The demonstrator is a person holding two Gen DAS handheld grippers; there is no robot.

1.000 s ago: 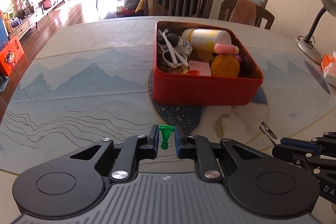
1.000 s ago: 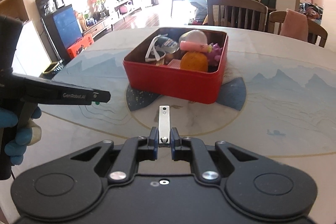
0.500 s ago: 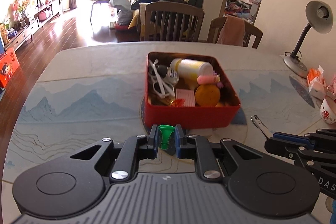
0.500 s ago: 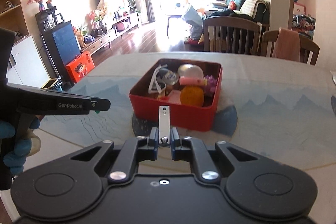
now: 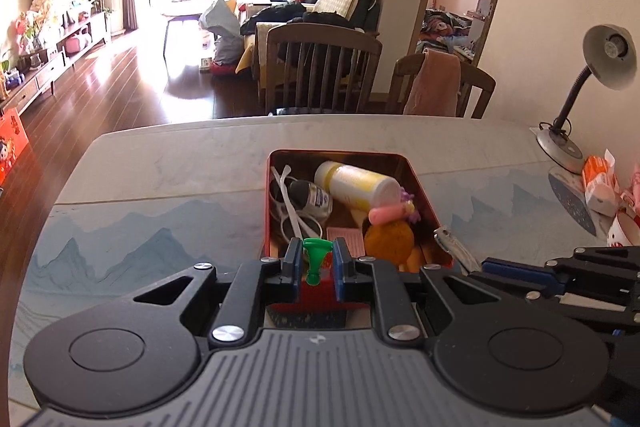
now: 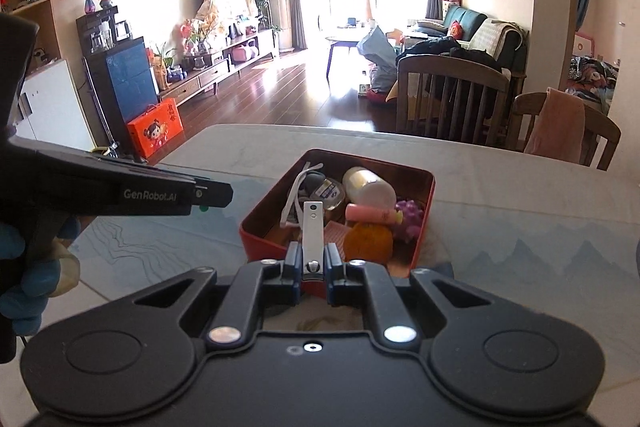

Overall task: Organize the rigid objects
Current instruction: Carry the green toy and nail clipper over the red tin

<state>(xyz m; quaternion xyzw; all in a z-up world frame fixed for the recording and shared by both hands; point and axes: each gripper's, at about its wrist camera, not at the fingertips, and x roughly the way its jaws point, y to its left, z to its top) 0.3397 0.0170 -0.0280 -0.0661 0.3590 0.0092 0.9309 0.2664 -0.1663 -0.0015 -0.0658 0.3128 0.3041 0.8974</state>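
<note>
Left gripper (image 5: 316,263) is pinching the green peg (image 5: 315,259) and right gripper (image 6: 311,265) is clamping the nail clipper (image 6: 312,233), both hovering at the red tin's (image 5: 424,187) near rim, presumably for dropping in.

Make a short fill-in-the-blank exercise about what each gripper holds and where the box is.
1. The left gripper holds a small ____ peg.
2. The right gripper holds a metal nail ____.
3. The box in front of both grippers is ____ in colour.
4. The box rests on the ____.

Missing words: green; clipper; red; table
</note>
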